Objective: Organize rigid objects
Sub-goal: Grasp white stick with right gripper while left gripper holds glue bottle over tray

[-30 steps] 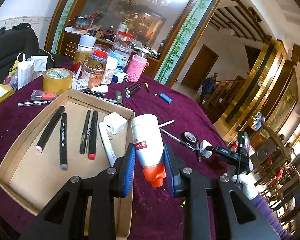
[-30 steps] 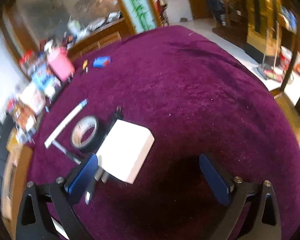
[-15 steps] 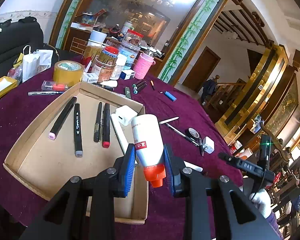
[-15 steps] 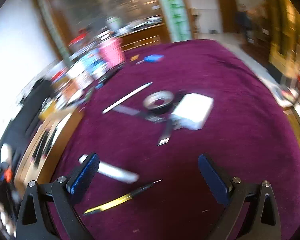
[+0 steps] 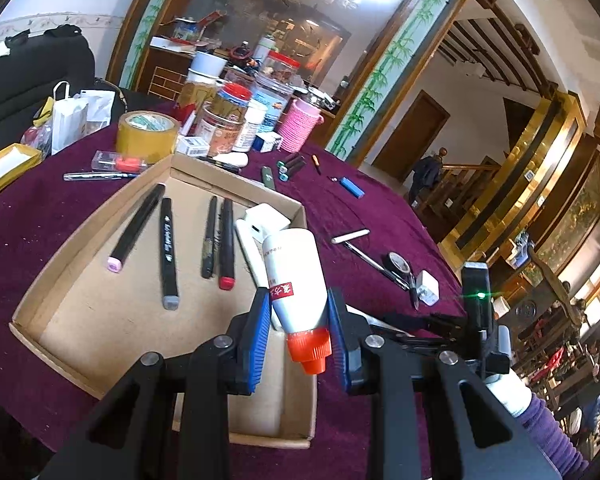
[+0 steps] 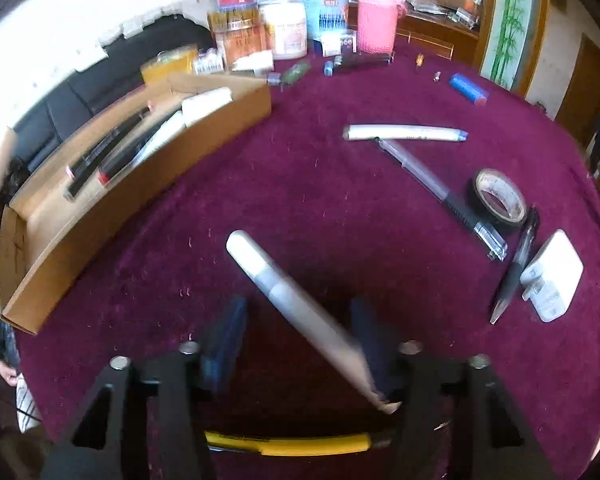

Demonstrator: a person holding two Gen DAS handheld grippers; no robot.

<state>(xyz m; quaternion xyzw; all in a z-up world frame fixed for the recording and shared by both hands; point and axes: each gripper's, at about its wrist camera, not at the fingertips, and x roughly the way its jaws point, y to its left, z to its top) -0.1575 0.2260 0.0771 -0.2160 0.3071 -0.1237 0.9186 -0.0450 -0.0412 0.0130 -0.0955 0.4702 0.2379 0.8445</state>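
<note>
Inspector A: The left tool (image 5: 298, 332) pinches a white bottle (image 5: 296, 276) with an orange cap, held above the near corner of the cardboard box (image 5: 60, 256), where markers (image 5: 166, 252) lie.

Inspector B: The right tool (image 6: 298, 340) is closing around a white marker (image 6: 296, 308) on the purple surface (image 6: 340, 208); the pads are not yet pressing it. The view is blurred.

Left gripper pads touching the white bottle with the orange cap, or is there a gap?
Touching. The left wrist view shows both blue pads of the left gripper pressed against the sides of the white bottle, no gap either side, held above the cardboard box.
</note>
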